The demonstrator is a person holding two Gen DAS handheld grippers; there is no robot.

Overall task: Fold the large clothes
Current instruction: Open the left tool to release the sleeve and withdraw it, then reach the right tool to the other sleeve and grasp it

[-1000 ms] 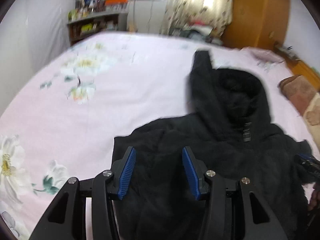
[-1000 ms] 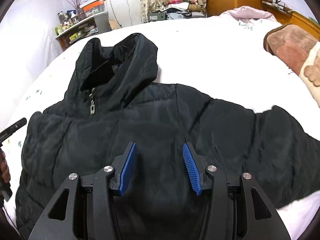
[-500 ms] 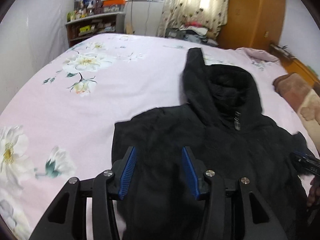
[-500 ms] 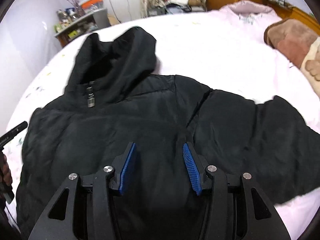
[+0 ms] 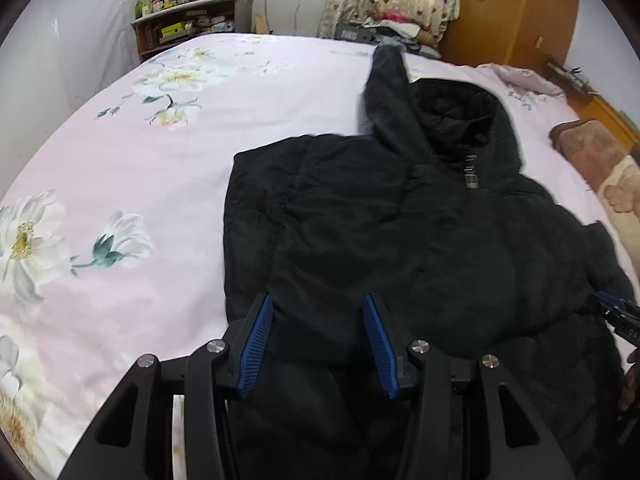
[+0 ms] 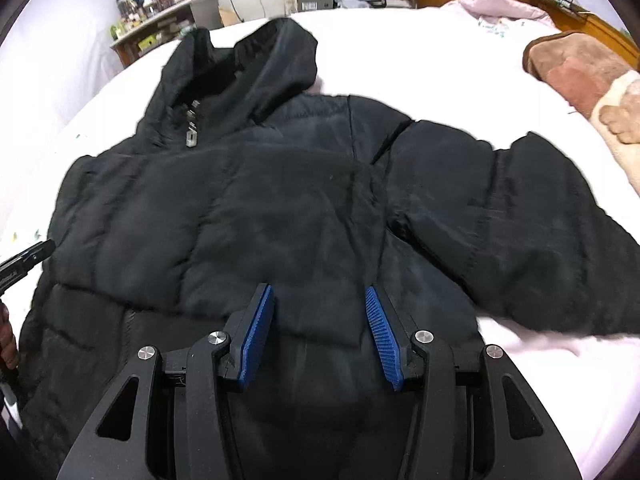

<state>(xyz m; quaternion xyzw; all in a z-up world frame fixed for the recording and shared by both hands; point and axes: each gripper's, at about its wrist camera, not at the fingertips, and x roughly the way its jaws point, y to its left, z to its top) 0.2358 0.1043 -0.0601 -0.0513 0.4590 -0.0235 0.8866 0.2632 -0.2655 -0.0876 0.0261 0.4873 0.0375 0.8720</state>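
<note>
The bed (image 5: 168,184) carries a pink floral sheet and fills most of both views. A black hooded jacket (image 6: 280,208) lies front-up across it, zipped, with the hood (image 6: 256,64) pointing toward the far side of the room. In the left wrist view the jacket's left edge is straight, with no sleeve spread out on that side; that sleeve appears to be folded in over the body, though dark fabric makes the layers hard to separate. In the right wrist view the right sleeve (image 6: 520,224) lies out to the side on the sheet. A brown pillow (image 6: 576,68) sits near the headboard, well apart from the jacket.

The left hand-held gripper (image 5: 316,336) hovers over the jacket's lower left part, fingers spread and holding nothing. The right hand-held gripper (image 6: 318,334) hovers over the lower middle of the jacket, likewise spread and empty.

Step in hand, as judged: folding the sleeves inward. The next move calls for the right hand-held gripper to reach the right sleeve near its cuff, close on the padded fabric, and carry it across the chest.
</note>
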